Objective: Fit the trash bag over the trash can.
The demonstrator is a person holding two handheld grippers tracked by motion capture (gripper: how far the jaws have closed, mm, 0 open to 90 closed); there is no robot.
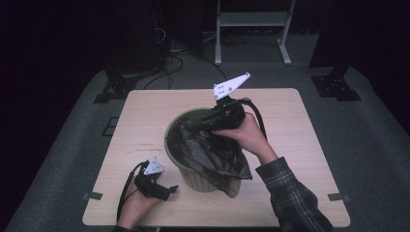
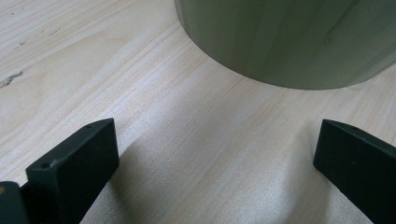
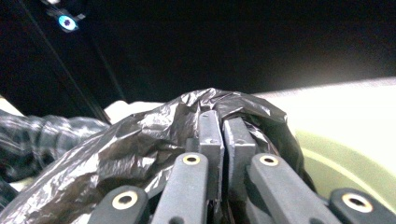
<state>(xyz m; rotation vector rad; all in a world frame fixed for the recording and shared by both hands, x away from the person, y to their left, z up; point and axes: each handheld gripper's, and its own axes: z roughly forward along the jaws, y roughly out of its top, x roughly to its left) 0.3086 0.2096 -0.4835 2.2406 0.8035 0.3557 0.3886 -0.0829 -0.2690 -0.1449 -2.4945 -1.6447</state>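
— How's the light?
— Dim room, black surroundings; only the table [image 1: 300,145] is lit from above.
— Sharpness?
— High view soft and grainy. The right gripper view blows out the table's far edge; close jaws blur.

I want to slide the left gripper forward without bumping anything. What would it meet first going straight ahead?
Probably the bin's green wall: it stands just past the open left gripper, with bare table between.

It looked like a lab or test room. One light wooden table [image 1: 300,145] stood alone on grey carpet [image 1: 67,159]. Dark curtains hung all around. Black cables [image 1: 176,60] lay on the floor by a white metal stand [image 1: 251,19].
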